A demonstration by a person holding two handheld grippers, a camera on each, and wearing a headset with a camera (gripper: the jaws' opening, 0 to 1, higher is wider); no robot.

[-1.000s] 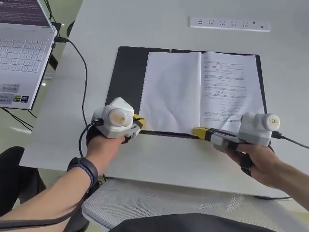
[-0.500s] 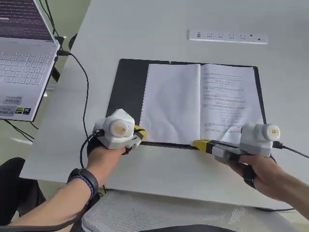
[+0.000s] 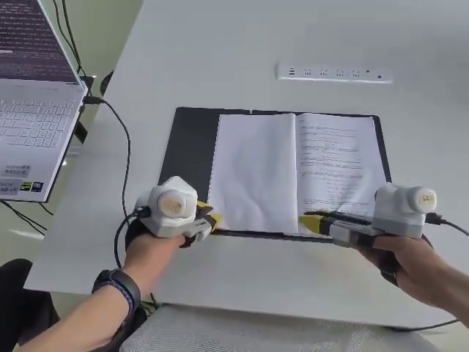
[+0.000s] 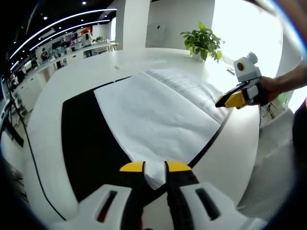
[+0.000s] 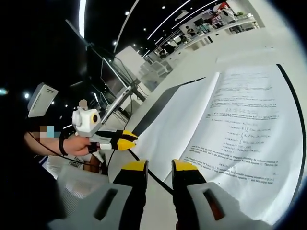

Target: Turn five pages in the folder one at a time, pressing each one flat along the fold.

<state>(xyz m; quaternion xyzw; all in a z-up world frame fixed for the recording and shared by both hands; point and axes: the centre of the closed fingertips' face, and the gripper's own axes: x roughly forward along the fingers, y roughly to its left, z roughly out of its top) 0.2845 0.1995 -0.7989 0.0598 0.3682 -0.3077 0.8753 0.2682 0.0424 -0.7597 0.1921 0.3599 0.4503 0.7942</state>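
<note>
One open folder (image 3: 192, 147); at its near edge left gripper (image 3: 209, 218) and right gripper (image 3: 306, 221), two, jaws narrowly parted, empty

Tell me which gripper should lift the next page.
Right, probably. The right gripper has its tips at the near edge of the printed page, the next one to turn, close to the fold. The left gripper is across the fold, at the blank page's near corner.

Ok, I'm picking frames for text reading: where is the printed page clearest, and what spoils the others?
Right gripper view: printed page largest, lines distinct though fisheye-curved. Head view: evenly lit, print tiny. Left gripper view: bright glare washes that page out, folder edges bow.
</note>
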